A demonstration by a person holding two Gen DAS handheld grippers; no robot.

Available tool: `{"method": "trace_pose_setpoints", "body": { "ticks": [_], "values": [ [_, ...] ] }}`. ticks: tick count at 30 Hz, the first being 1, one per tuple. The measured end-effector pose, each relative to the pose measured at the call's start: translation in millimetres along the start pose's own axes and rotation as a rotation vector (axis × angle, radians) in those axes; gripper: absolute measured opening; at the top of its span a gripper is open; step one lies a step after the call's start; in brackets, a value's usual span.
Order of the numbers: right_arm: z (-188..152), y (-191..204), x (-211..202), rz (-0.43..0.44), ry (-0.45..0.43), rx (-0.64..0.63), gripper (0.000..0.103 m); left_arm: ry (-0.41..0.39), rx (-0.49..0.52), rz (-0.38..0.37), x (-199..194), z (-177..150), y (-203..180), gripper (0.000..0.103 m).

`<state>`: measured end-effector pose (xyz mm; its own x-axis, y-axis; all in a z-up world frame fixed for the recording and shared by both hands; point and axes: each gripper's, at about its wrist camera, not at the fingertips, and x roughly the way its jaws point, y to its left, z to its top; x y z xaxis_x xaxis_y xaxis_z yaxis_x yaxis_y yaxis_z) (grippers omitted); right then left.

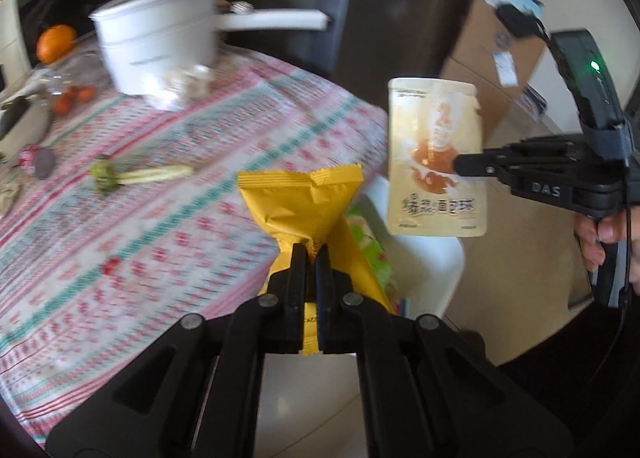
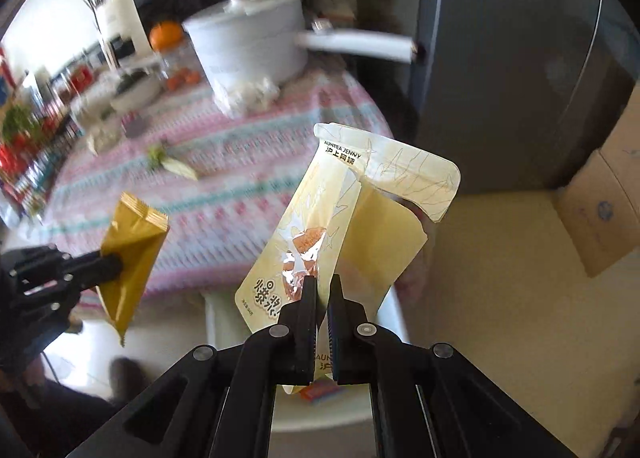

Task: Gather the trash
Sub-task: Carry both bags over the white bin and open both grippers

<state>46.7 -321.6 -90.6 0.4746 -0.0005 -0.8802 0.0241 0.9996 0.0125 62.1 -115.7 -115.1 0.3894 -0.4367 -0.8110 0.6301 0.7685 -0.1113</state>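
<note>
My left gripper is clamped on a crinkled yellow wrapper, held off the table edge above a white bin. My right gripper pinches a torn cream pouch beside it. Only the right wrist view shows the pouch's ripped-open top.
</note>
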Motion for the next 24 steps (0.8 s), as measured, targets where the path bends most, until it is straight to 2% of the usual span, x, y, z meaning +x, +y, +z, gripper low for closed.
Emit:
{"method": "trace_pose_setpoints", "body": {
  "ticks": [6, 12, 14, 15, 17, 21, 22, 24],
  "values": [
    [-22, -8, 22, -0.036, 0.106, -0.036, 0.006, 0.068, 0.035, -0.055, 35, -8, -30, 0.005],
    [-32, -11, 32, -0.042, 0.173, -0.060, 0.007, 0.094, 0.031, -0.051, 50, -6, -38, 0.006],
    [-34, -14, 33, -0.025, 0.182, -0.055, 0.009, 0.090, 0.041, -0.034, 50, -7, -40, 0.010],
    [-34, -15, 34, -0.014, 0.184, -0.043, 0.011, 0.088, 0.048, -0.025, 49, -7, -41, 0.018],
    [-33, -17, 36, 0.006, 0.192, -0.017, 0.017, 0.089, 0.054, -0.020, 48, -7, -41, 0.024],
    [-30, -22, 31, 0.008, 0.176, 0.007, 0.035, 0.089, 0.066, 0.003, 46, -7, -39, 0.040],
    [-29, -23, 29, 0.009, 0.168, 0.015, 0.039, 0.088, 0.068, 0.007, 44, -7, -39, 0.041],
    [-26, -23, 27, 0.015, 0.157, 0.023, 0.040, 0.085, 0.071, 0.011, 43, -6, -38, 0.044]
  ]
}}
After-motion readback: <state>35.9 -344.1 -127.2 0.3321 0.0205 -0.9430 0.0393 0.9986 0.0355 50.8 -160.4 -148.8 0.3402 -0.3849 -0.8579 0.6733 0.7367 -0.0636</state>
